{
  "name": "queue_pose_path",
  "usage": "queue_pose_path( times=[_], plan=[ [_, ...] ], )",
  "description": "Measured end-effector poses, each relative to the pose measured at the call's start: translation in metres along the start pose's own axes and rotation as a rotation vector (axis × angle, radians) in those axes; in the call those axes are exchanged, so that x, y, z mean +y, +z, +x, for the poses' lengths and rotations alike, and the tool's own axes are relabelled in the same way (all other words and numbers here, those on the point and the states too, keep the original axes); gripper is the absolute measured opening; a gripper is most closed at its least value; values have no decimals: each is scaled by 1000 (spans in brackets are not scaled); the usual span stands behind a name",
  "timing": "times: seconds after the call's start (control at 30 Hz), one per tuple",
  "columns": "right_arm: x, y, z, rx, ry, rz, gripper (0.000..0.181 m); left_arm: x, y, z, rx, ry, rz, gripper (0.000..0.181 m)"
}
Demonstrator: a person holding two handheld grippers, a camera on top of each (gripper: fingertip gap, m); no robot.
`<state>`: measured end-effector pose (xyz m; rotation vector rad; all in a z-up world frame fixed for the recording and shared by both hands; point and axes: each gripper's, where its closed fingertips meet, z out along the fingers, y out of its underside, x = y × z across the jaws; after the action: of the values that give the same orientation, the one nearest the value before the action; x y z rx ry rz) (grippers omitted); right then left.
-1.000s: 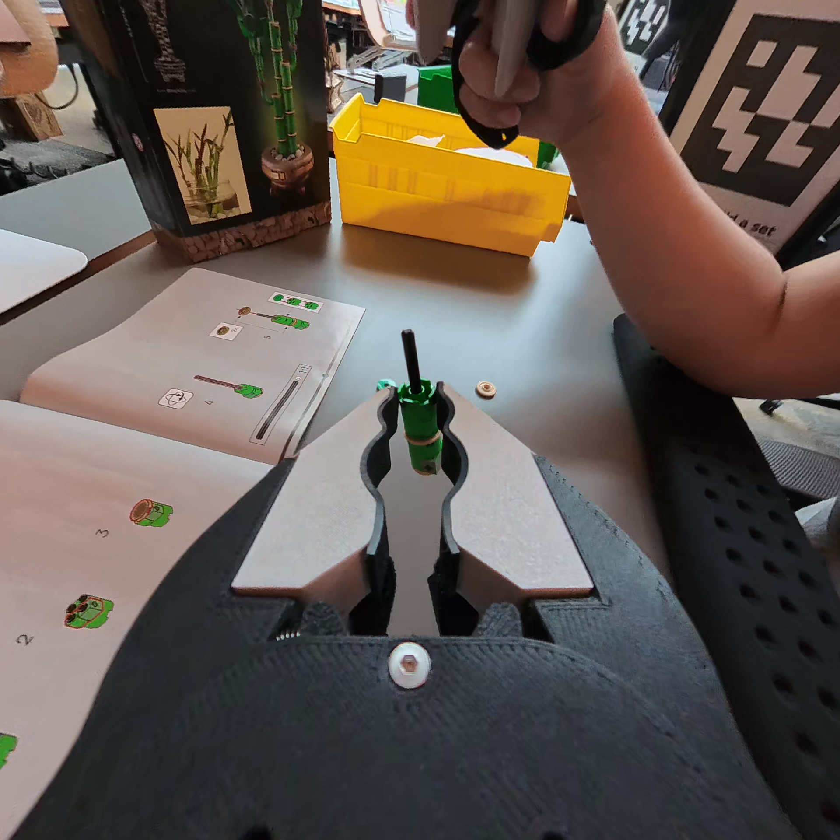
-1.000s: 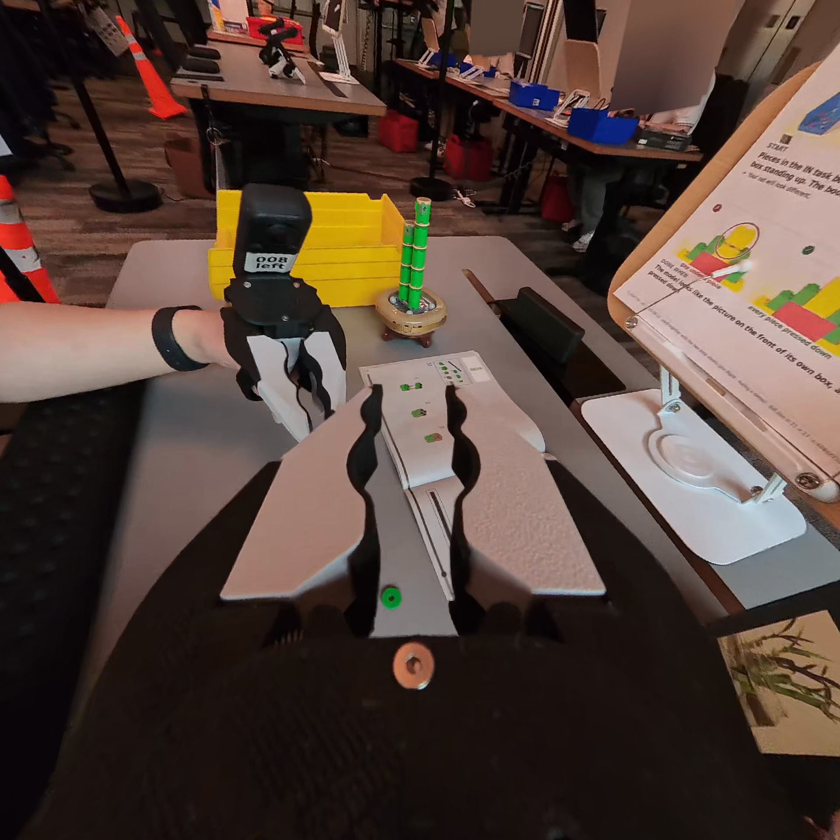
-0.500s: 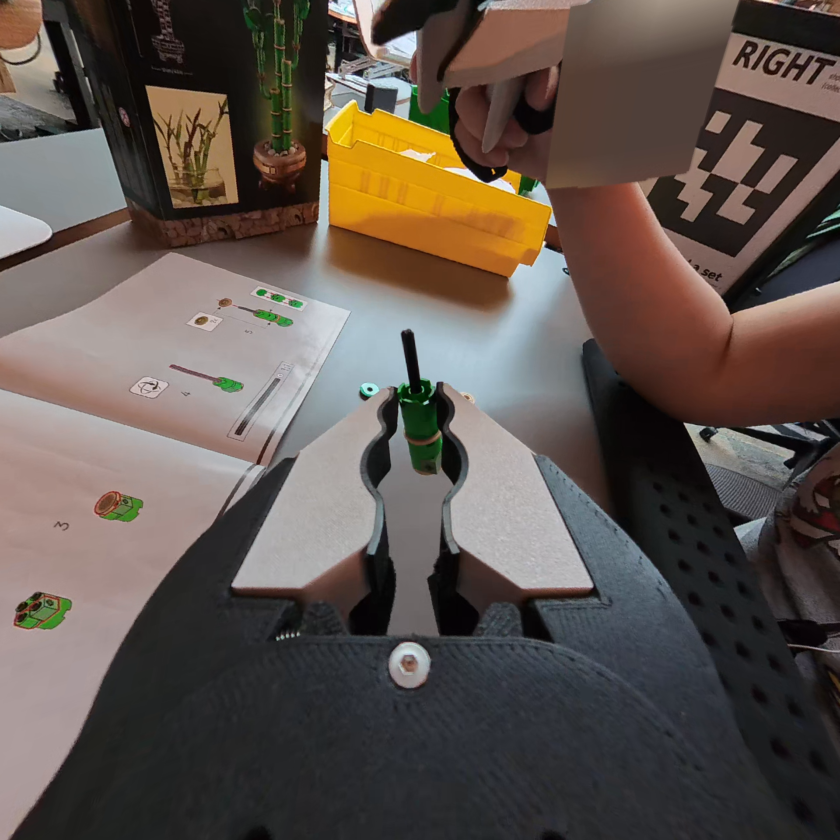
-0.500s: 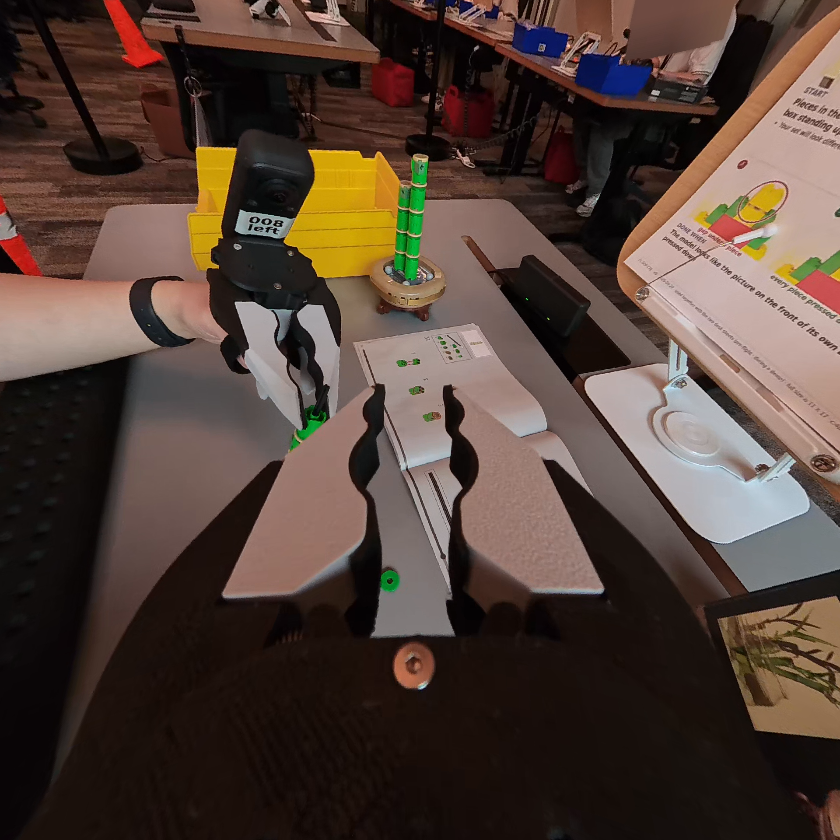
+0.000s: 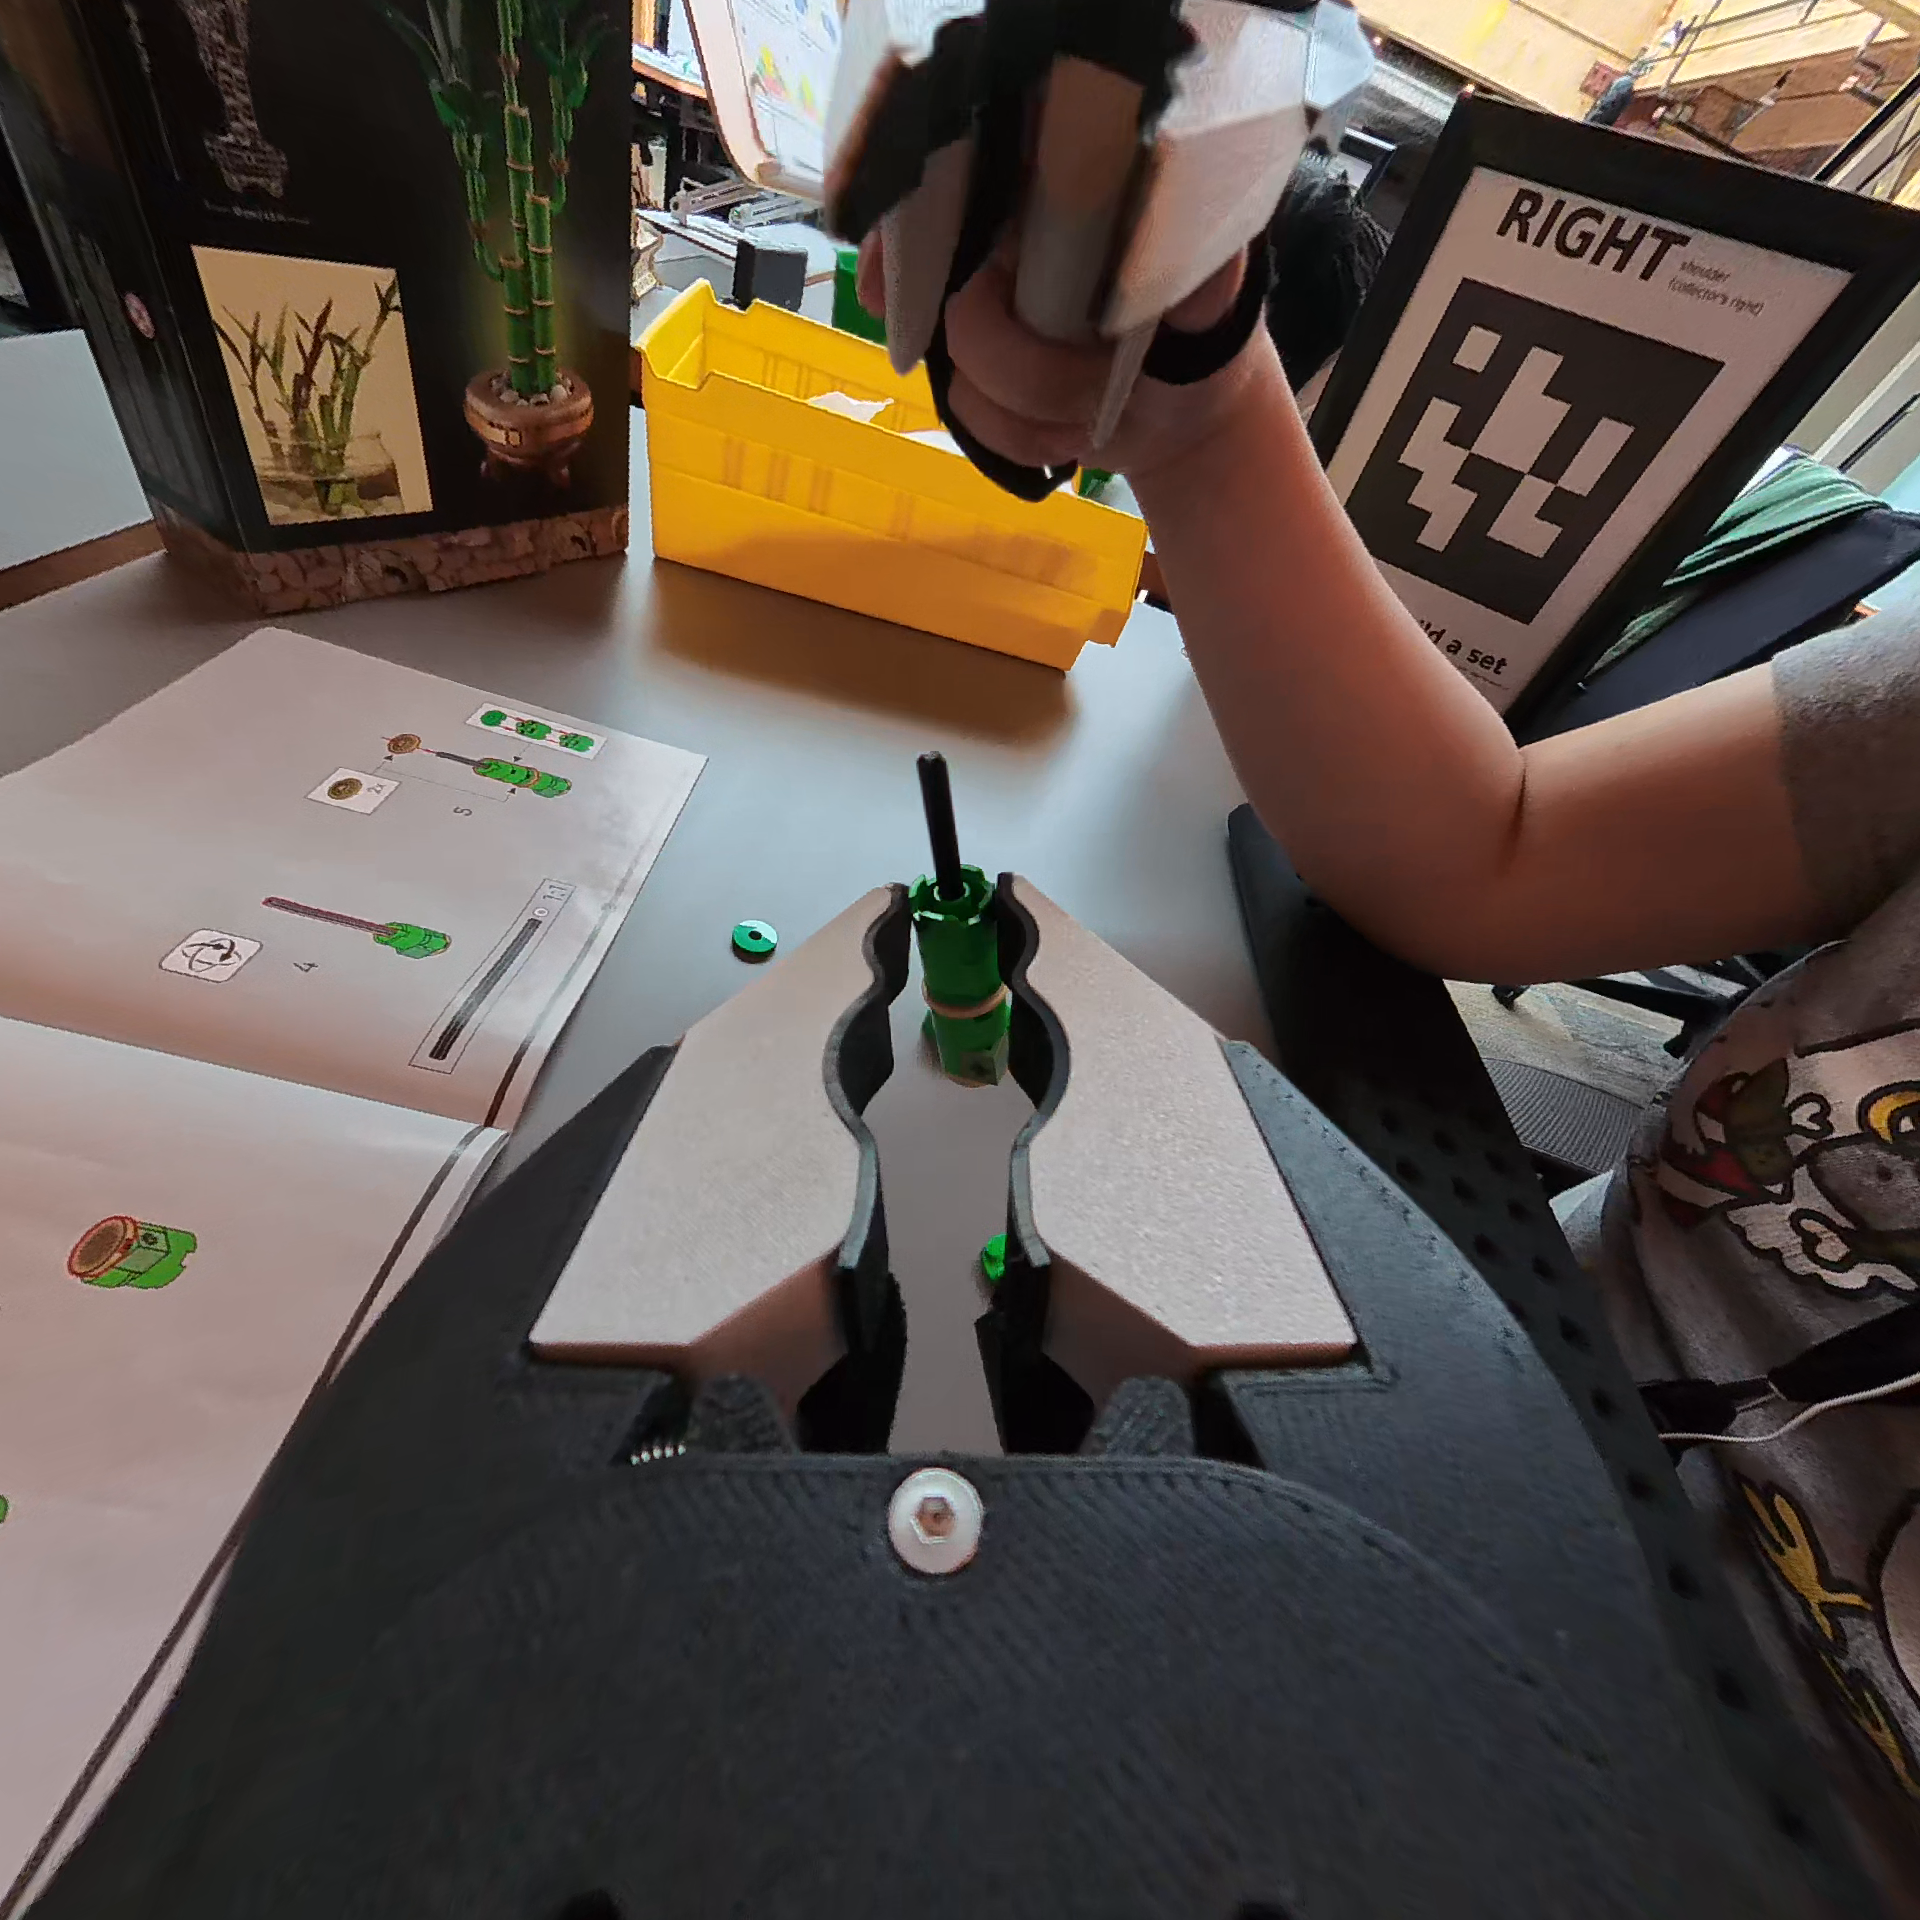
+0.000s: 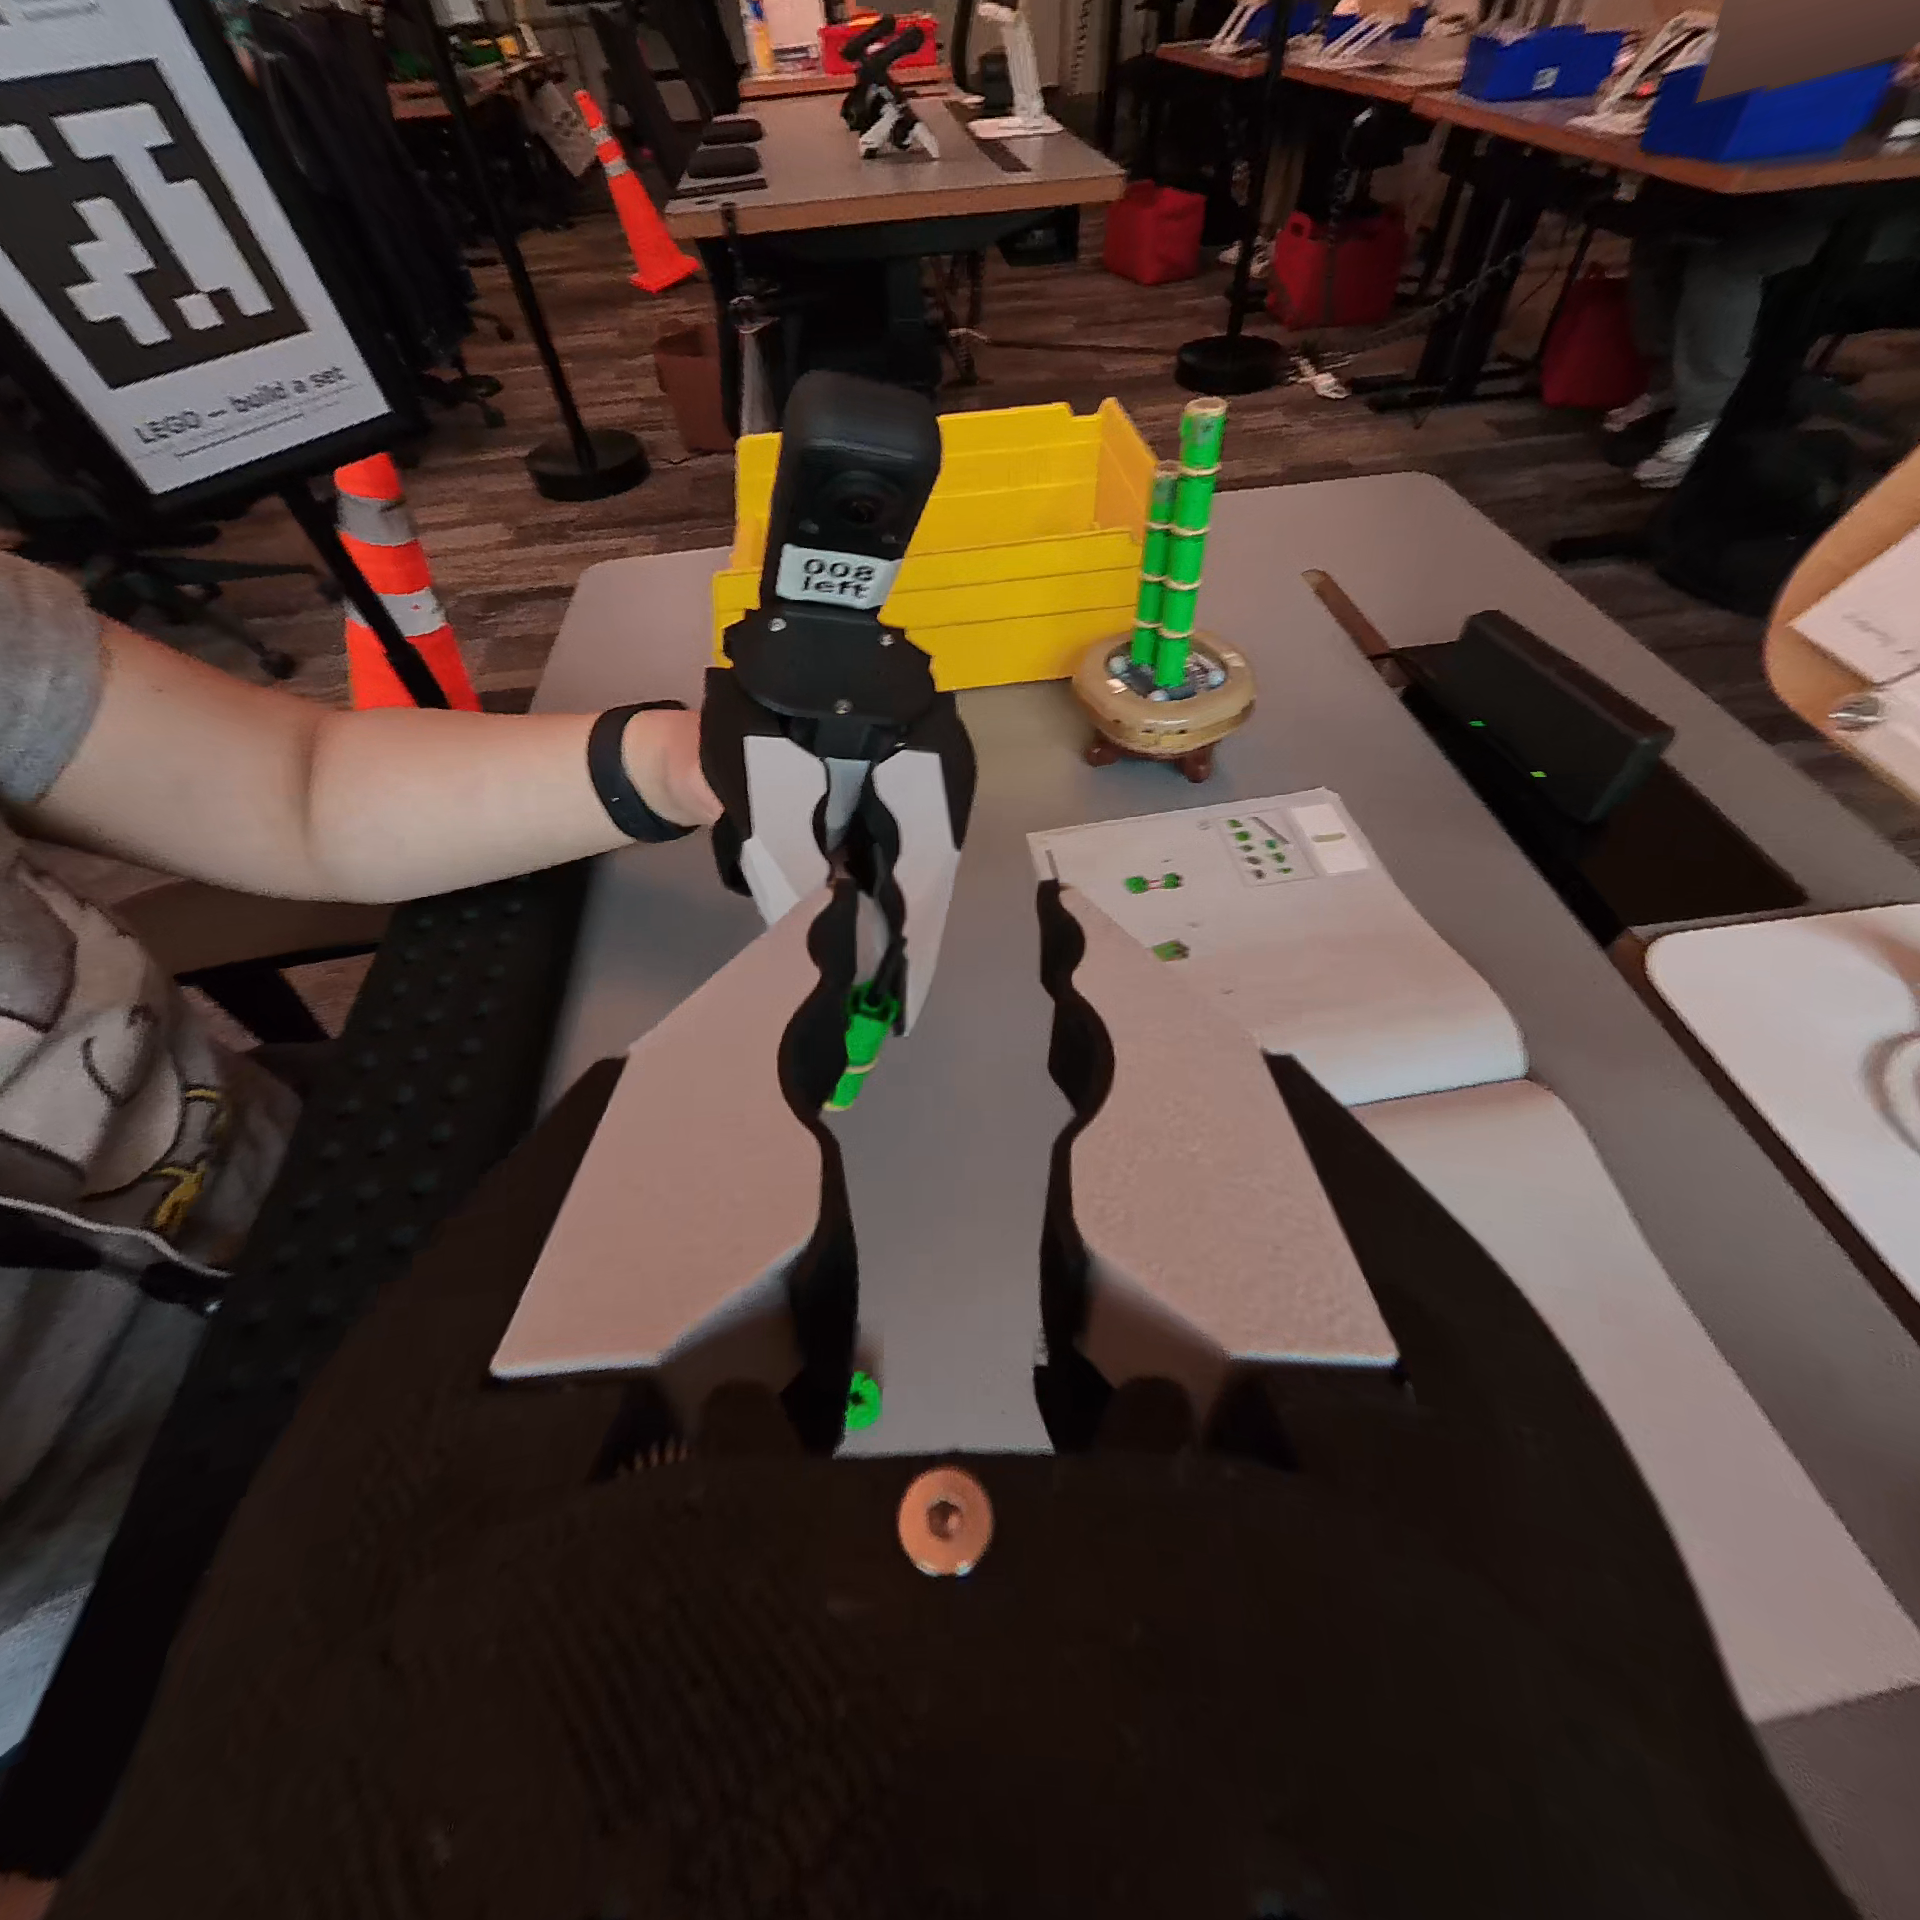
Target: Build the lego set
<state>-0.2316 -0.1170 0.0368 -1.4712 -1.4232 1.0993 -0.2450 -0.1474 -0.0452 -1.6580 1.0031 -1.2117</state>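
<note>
Left wrist view: my left gripper (image 5: 951,914) clamps the green stalk piece (image 5: 958,971); my right gripper (image 6: 940,925) hangs open.

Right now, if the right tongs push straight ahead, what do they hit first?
Probably the left tongs and the green bamboo stalk piece they grip, just left of centre. The right tongs are open and empty; depth is hard to judge.

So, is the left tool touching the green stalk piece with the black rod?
Touching. In the left wrist view the left tool has both fingers pressed against the sides of the green stalk piece, with no gap visible.
</note>
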Motion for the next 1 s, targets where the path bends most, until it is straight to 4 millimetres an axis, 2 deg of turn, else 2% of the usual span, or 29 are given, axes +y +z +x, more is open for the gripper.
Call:
queue_pose_path(
  times=[0.13, 0.23, 0.43, 0.53, 0.7, 0.87, 1.0],
  plan=[
    [21, 20, -9, -71, -5, -107, 29, -2, -1, 2, 20, -33, 5, 15],
    [25, 33, -18, -161, 41, -105, 28, -2, -2, 1, 21, -44, 6, 15],
    [46, 56, -18, -192, 64, -188, 23, -1, -3, 1, 26, -46, -1, 15],
    [47, 61, -20, -229, 82, -179, 5, 1, -3, 2, 28, -36, -10, 14],
    [48, 61, -27, -281, 77, -178, 3, 3, -1, 4, 28, 27, -17, 14],
    [33, 54, -25, -297, 108, -85, 3, 10, 0, -2, -5, 51, -41, 34],
    [28, 53, -21, -284, 124, -53, 3, 9, 4, -1, 25, 33, -12, 31]
  ],
)
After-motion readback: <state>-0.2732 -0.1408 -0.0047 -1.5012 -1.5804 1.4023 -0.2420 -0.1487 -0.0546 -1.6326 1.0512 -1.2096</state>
